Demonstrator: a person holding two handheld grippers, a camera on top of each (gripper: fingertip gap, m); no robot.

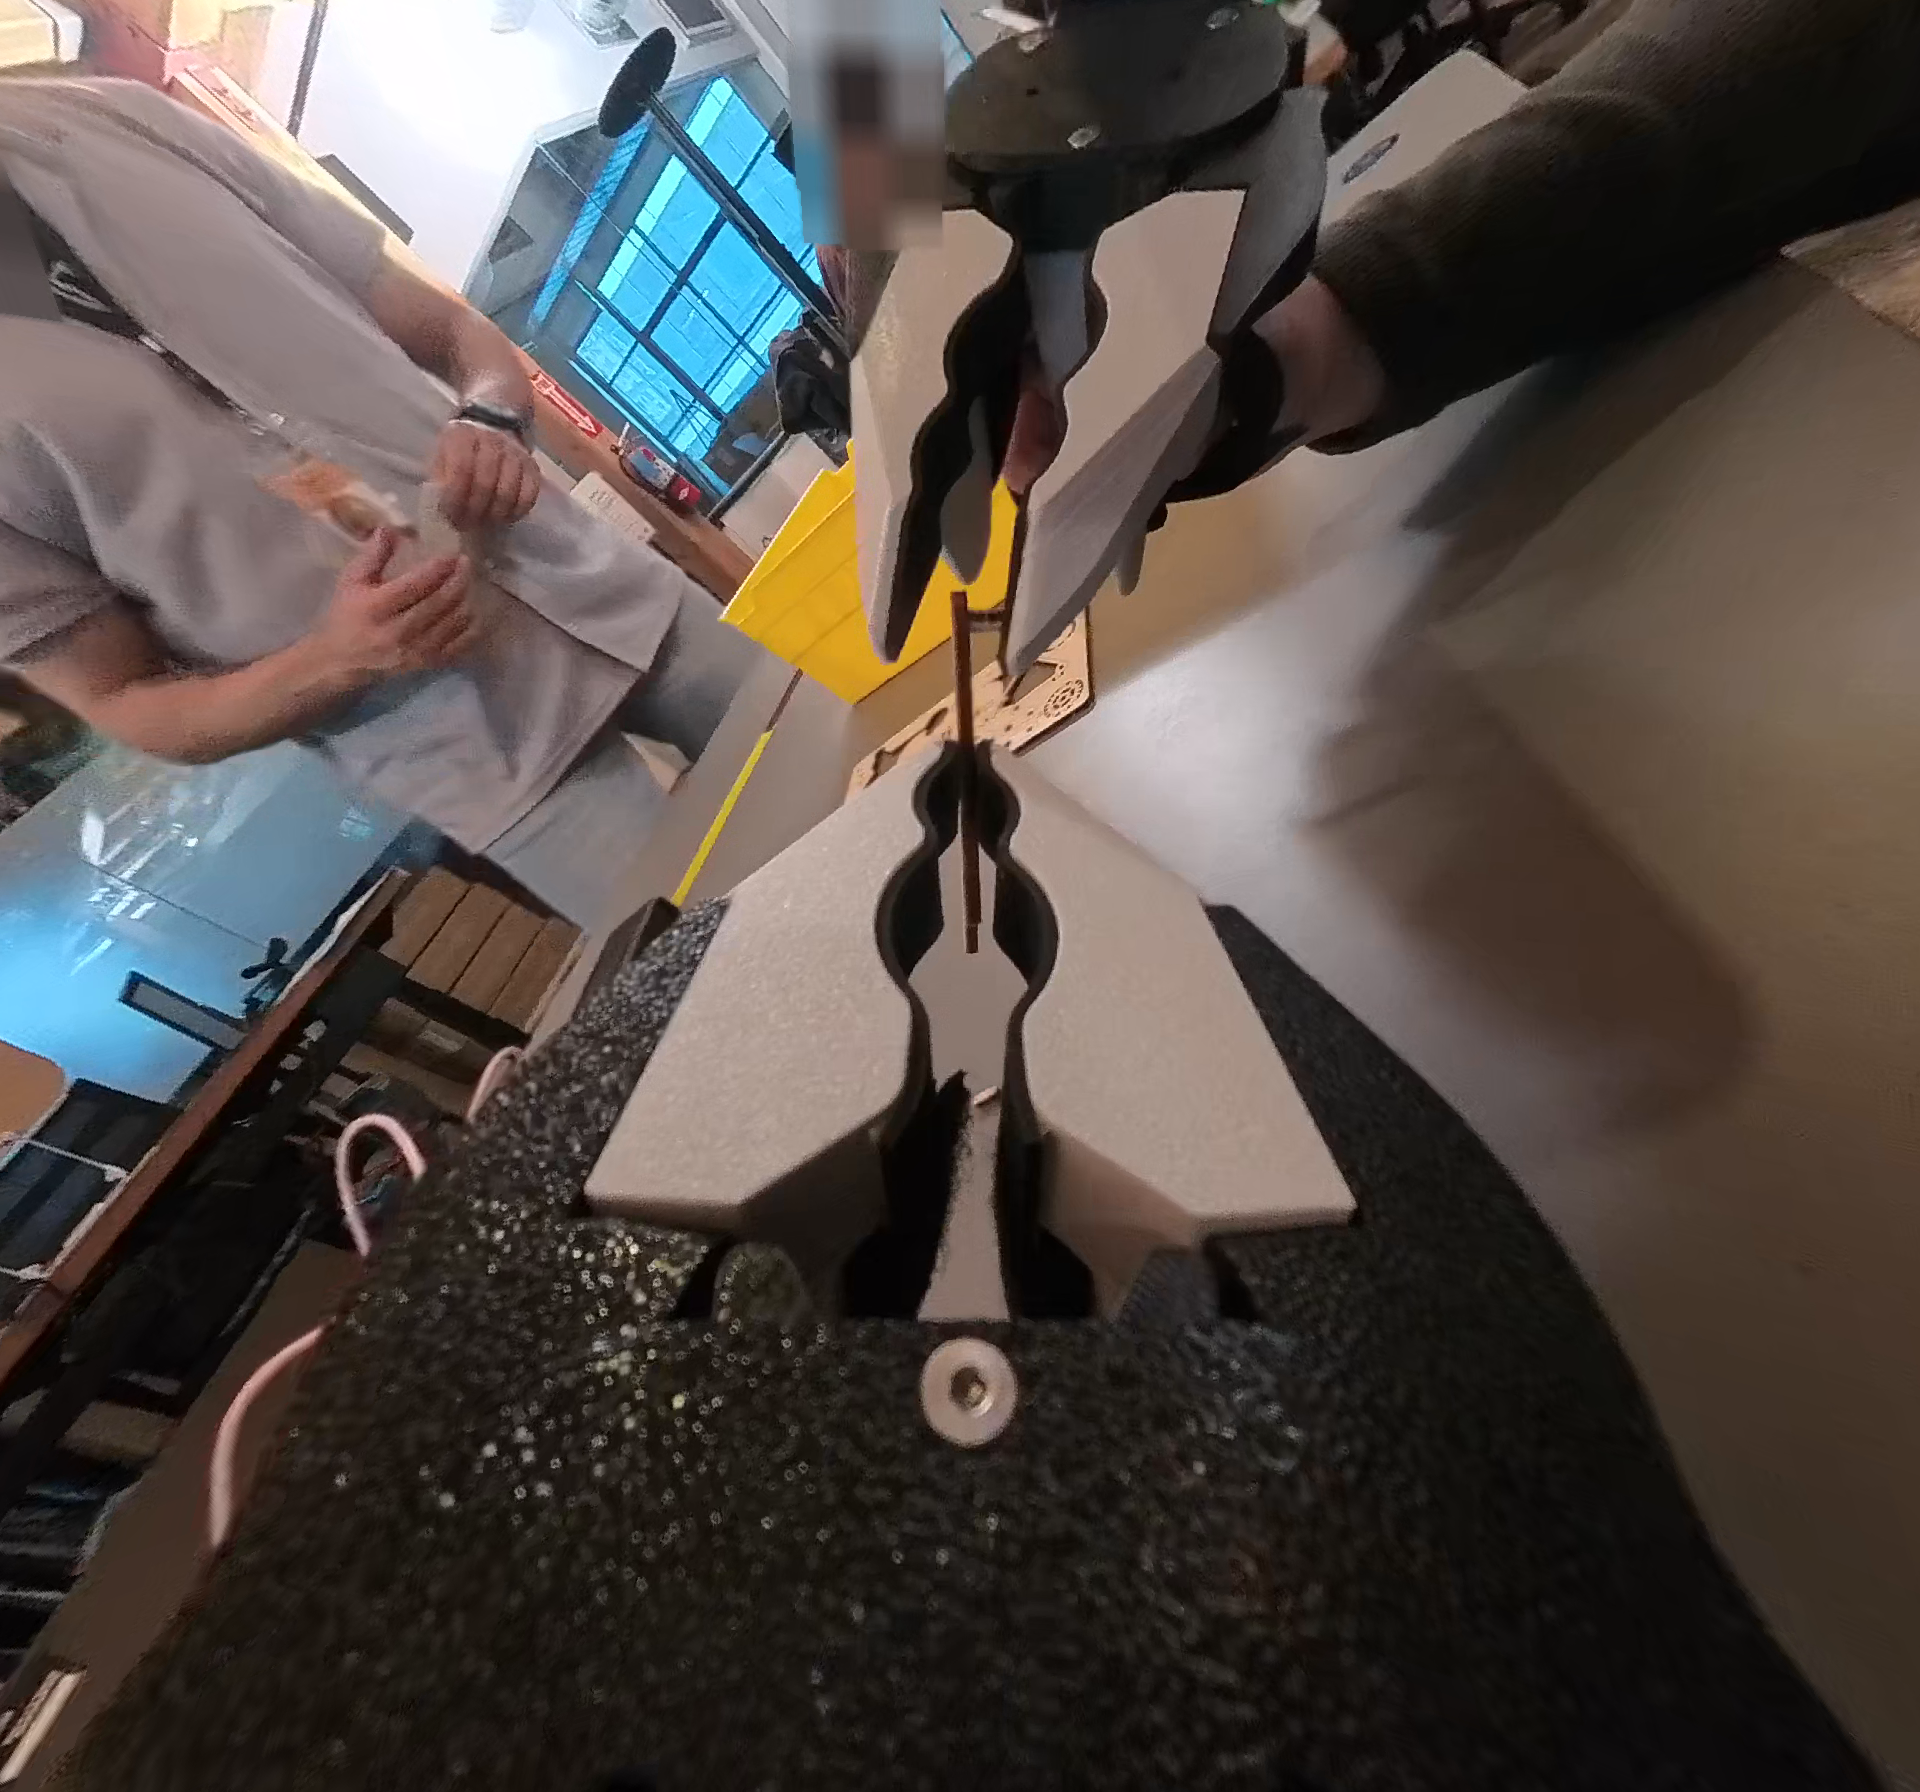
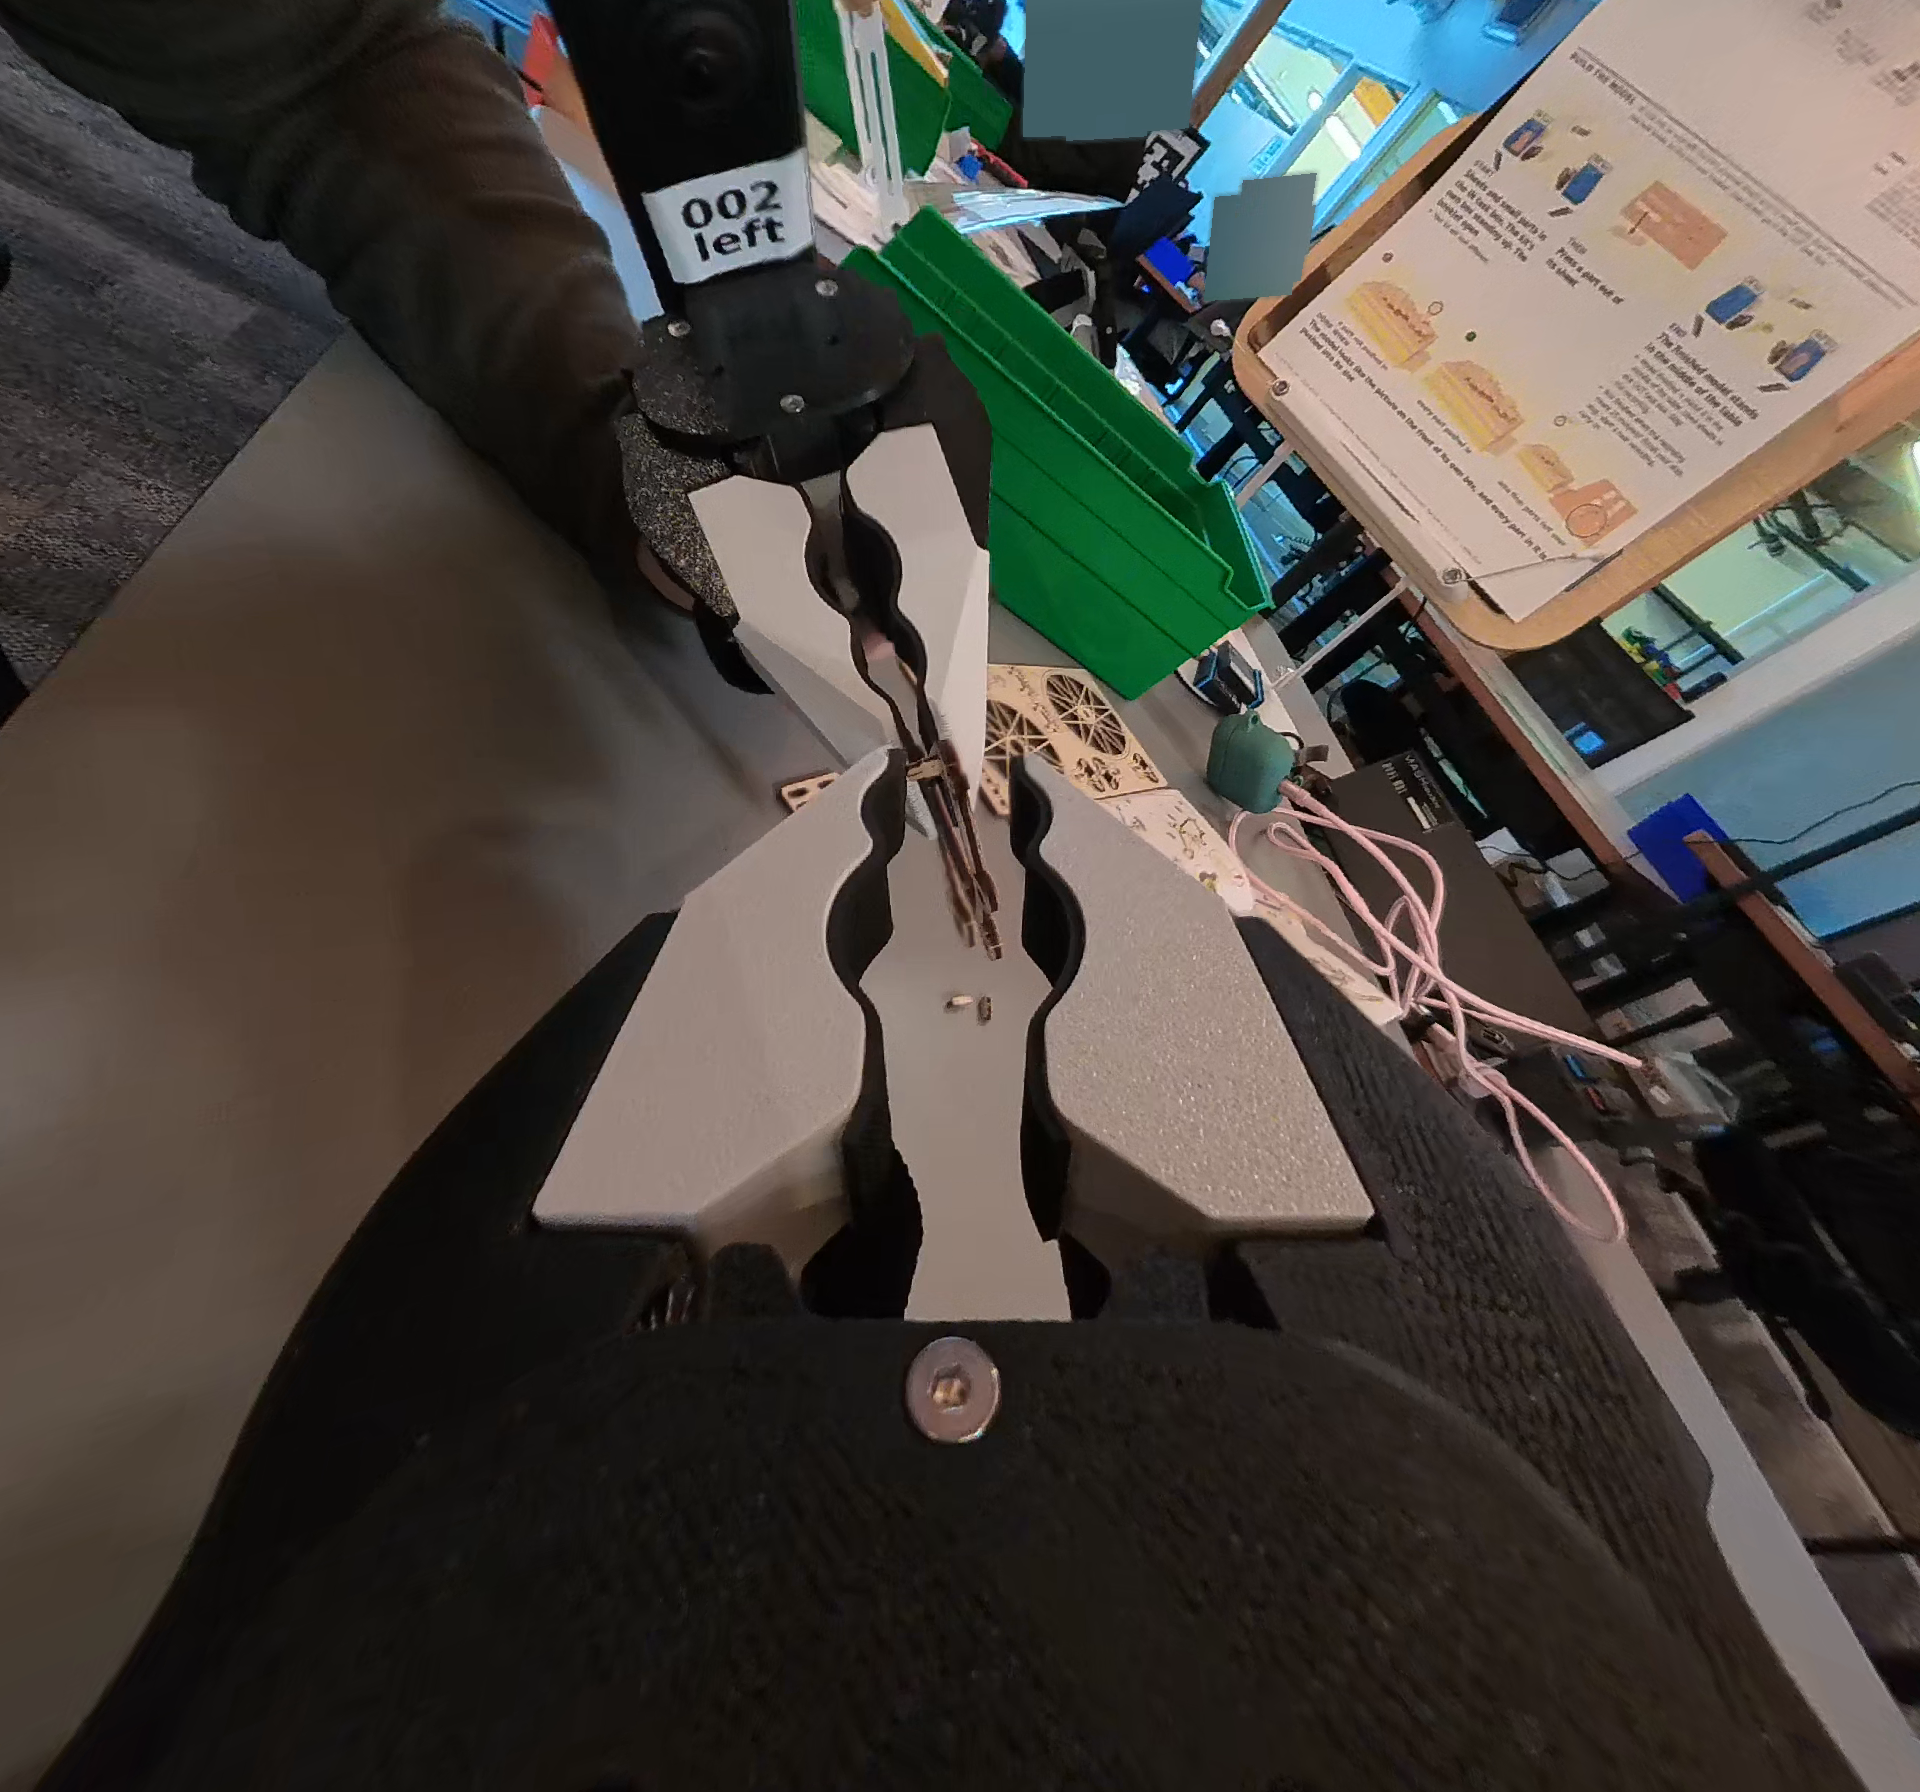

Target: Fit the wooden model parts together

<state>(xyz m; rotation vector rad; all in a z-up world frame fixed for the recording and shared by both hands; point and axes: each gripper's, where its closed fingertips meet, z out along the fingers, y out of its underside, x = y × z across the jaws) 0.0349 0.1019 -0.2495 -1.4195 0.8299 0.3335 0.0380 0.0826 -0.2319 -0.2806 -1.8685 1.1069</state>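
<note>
Green bins (image 2: 1101, 537) stacked far right on desk (image 2: 312, 807), contents hidden; yellow bin (image 1: 821, 589) likewise. Left claw (image 1: 968, 755) clamps thin wooden part (image 1: 964, 703); right claw (image 2: 951, 776) partly open, gripping nothing.

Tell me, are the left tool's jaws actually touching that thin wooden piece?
Touching. The left wrist view shows the left gripper with its jaws closed at the tips on the thin wooden piece, seen edge-on, with no gap on either side.

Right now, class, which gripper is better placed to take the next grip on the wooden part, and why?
Probably the right gripper. Its open fingers already straddle the wooden part without pressing on it, while the left gripper is shut on that part.
</note>
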